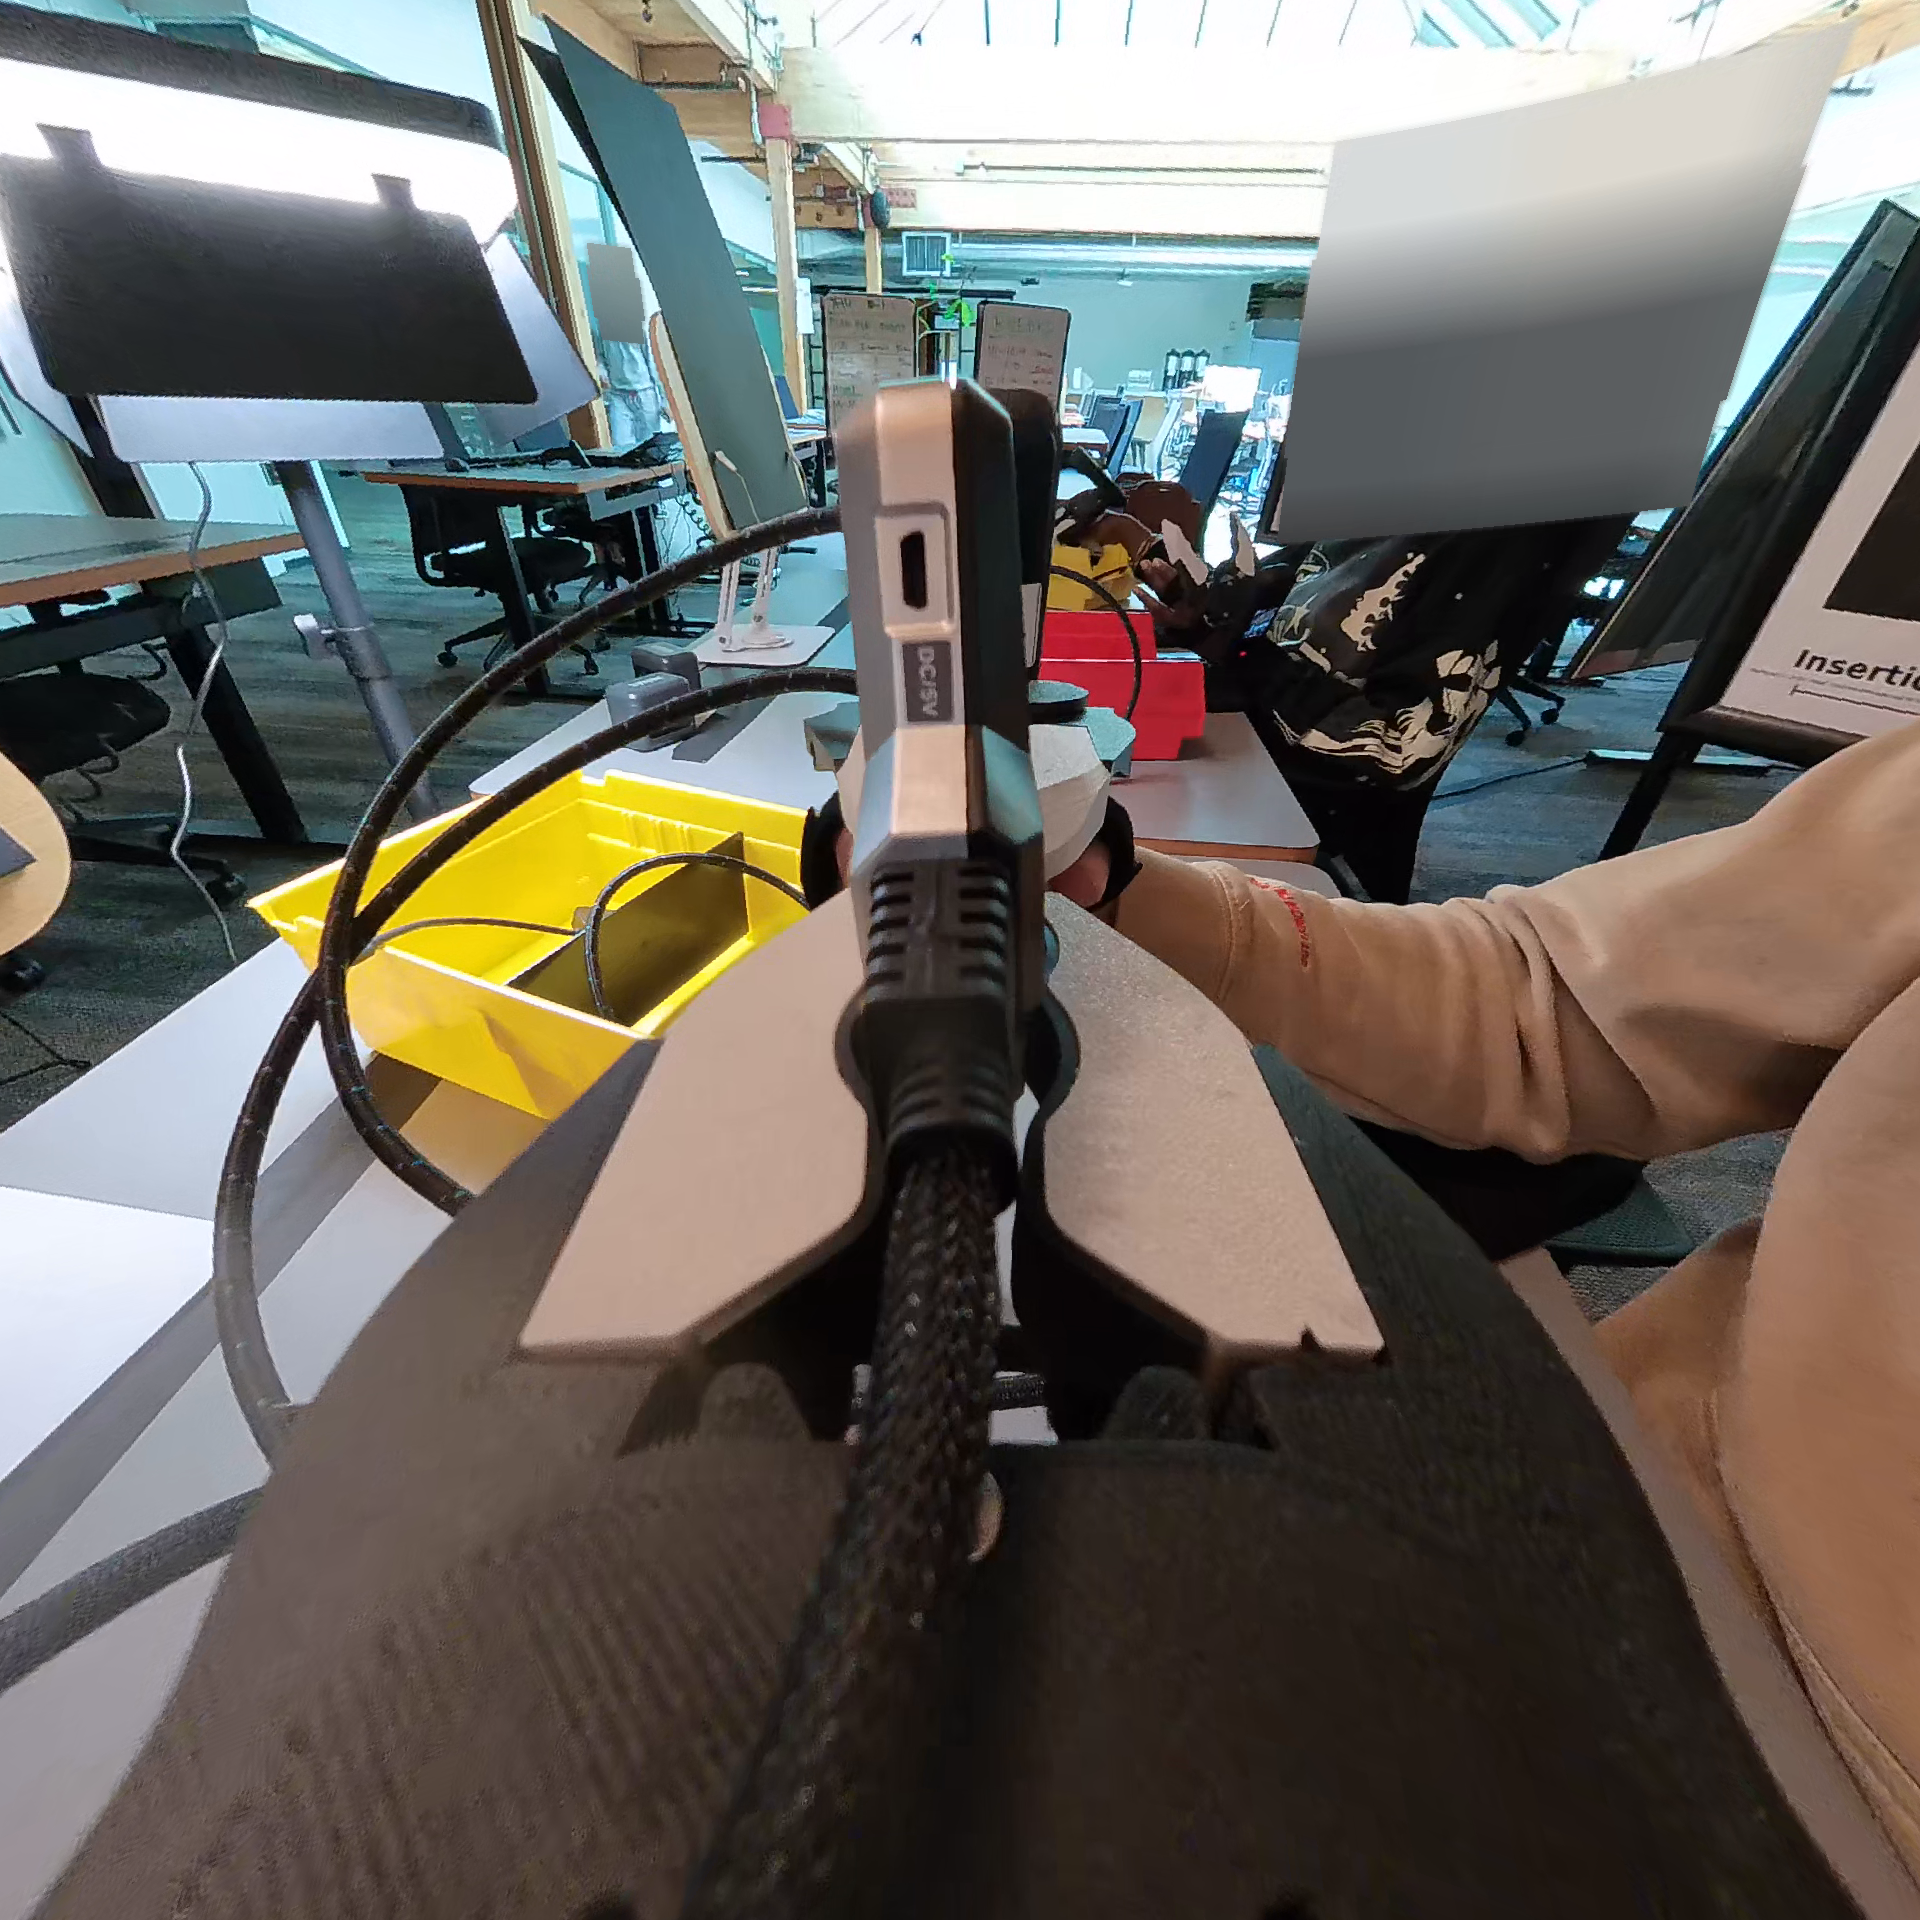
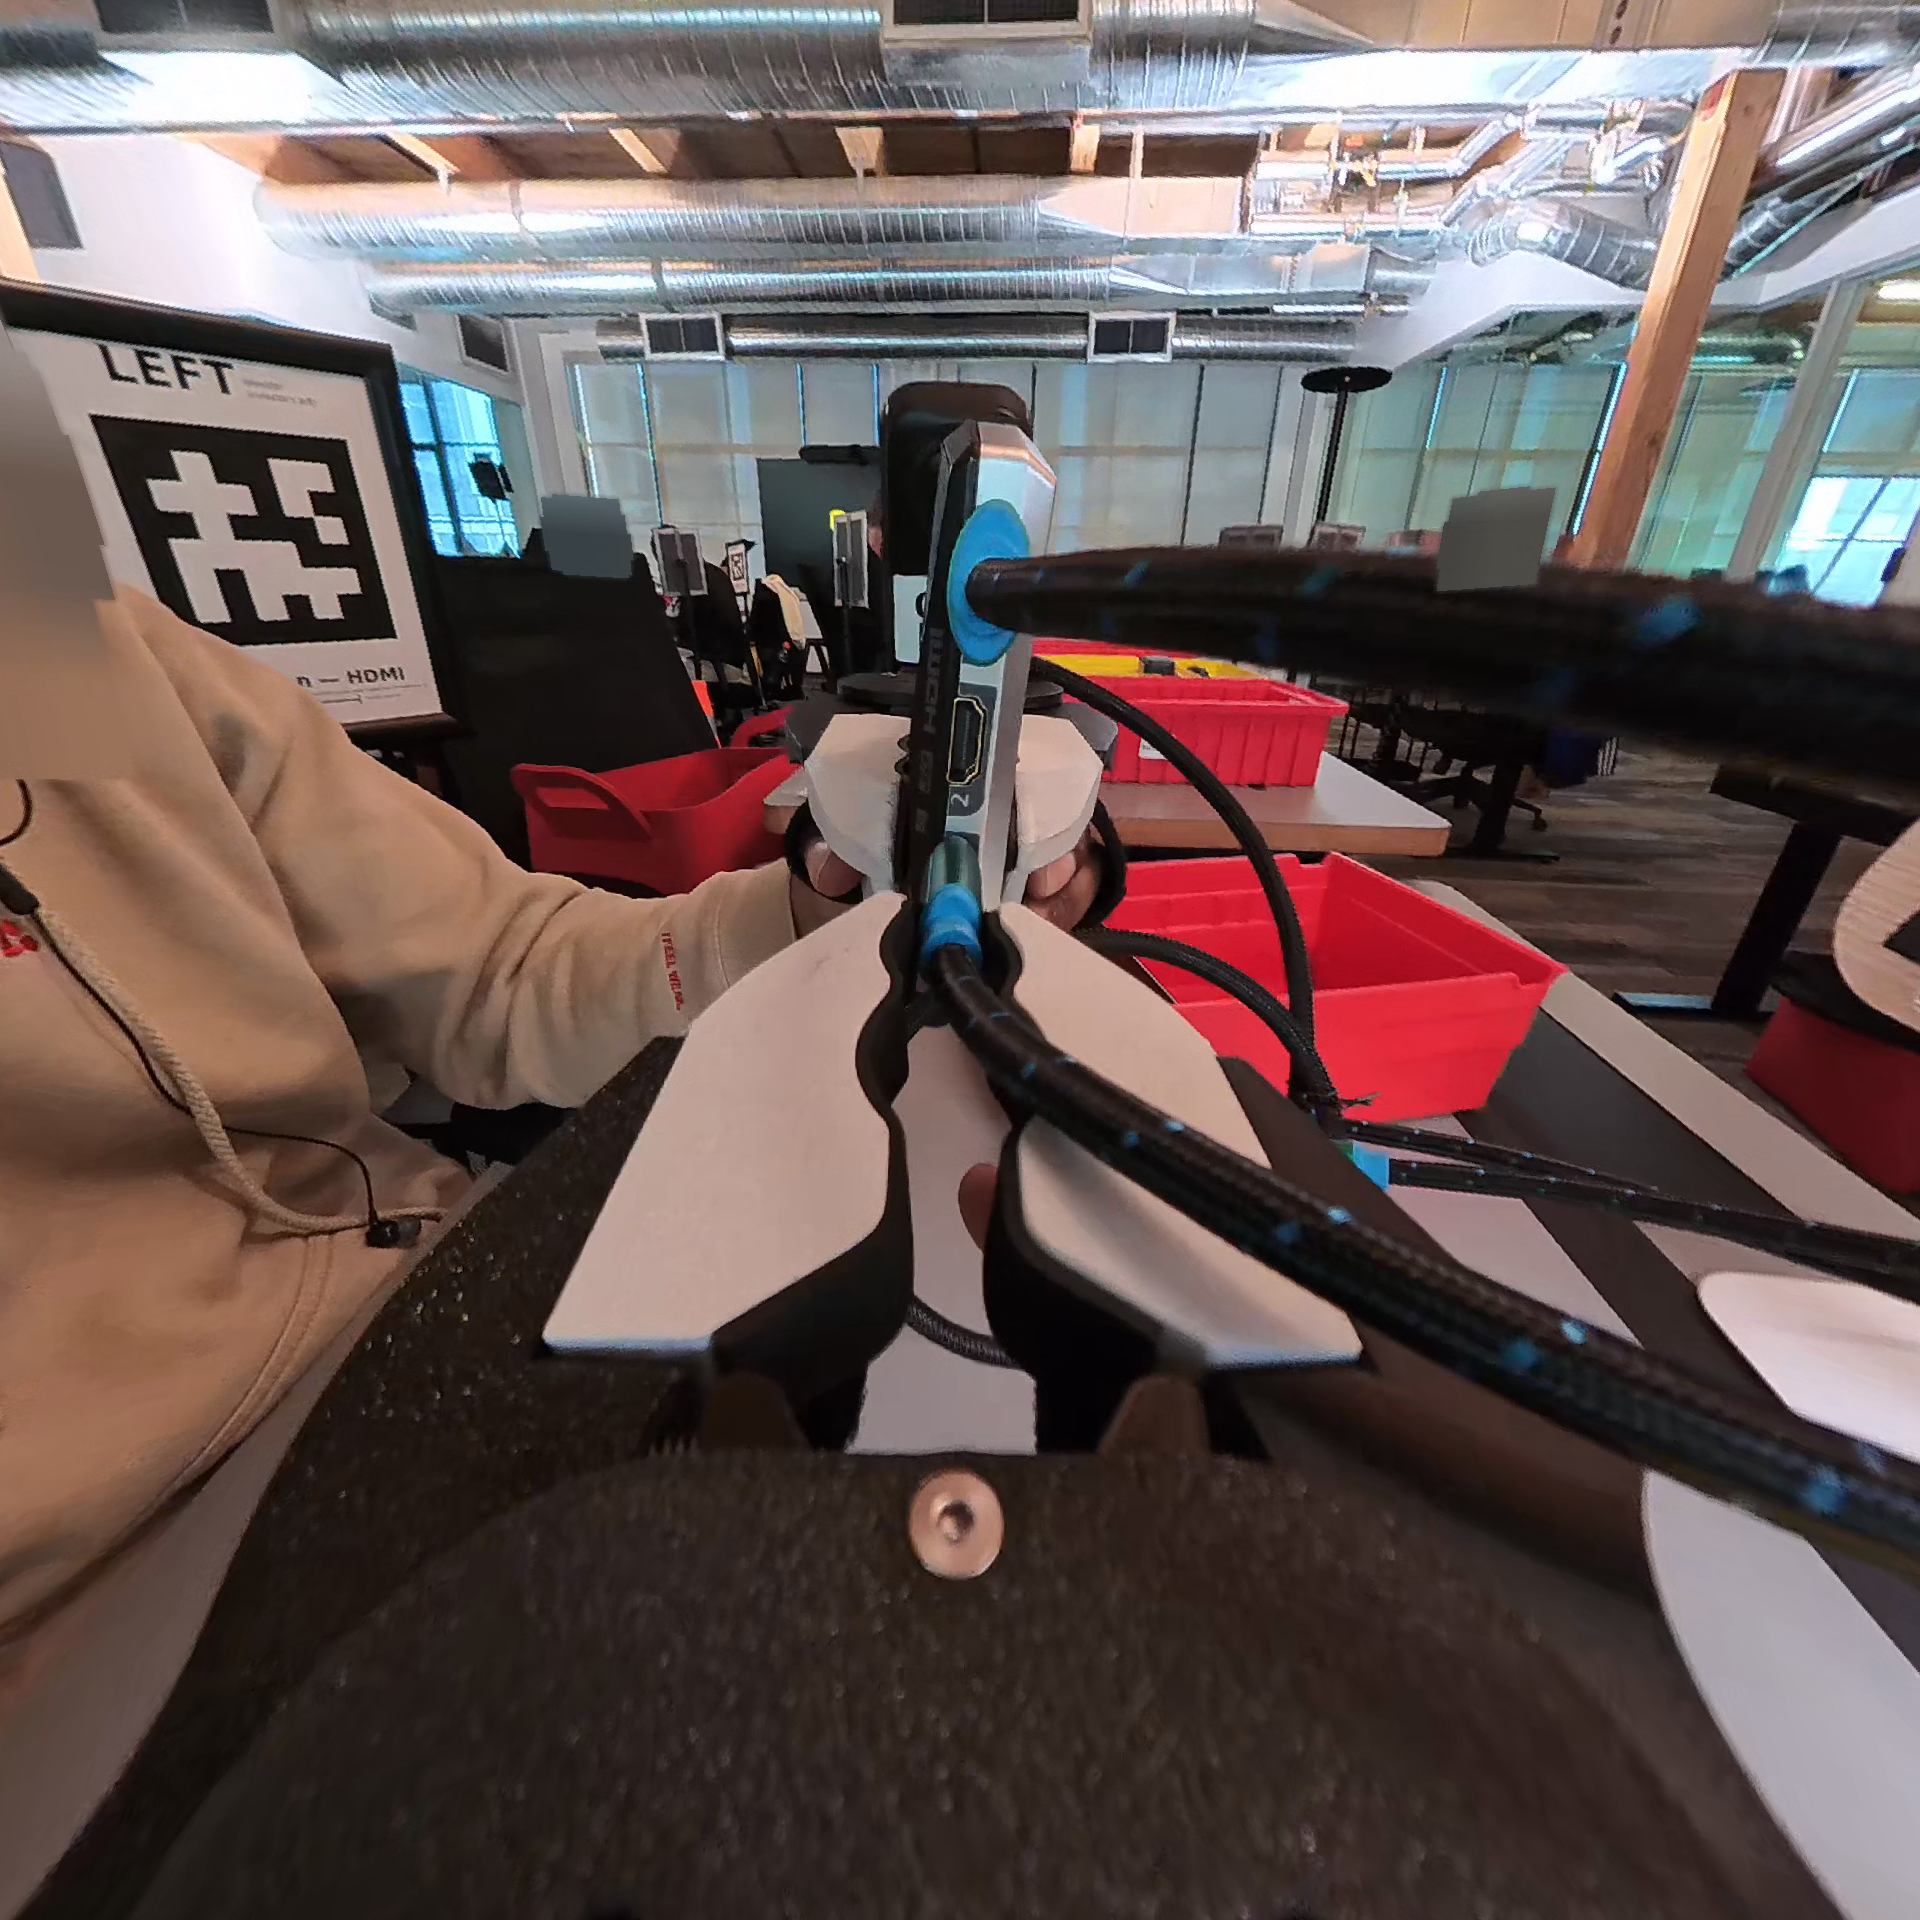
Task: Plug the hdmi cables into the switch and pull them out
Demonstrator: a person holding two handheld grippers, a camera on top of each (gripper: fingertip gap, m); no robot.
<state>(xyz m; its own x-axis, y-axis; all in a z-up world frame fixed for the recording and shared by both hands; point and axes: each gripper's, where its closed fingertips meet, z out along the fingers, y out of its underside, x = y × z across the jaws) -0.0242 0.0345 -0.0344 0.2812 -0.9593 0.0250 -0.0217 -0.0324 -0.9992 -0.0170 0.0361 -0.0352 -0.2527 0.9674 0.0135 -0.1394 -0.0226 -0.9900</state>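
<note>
Two grippers, left [image 1: 940,1049] and right [image 2: 951,961], each clench a plug [image 1: 935,966] seated in the upright switch [image 1: 925,582] at 12 o'clock.

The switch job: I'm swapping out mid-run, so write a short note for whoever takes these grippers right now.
Left gripper: shut on the black plug, seated in the switch end.
Right gripper: shut on the blue plug, seated in the opposite side.
Switch is held upright in the air between both grippers; another blue-collared cable is plugged in above.
Done: these plugs are in. One port on the right side and one on the left are empty.
Left: pull the cables out.
</note>
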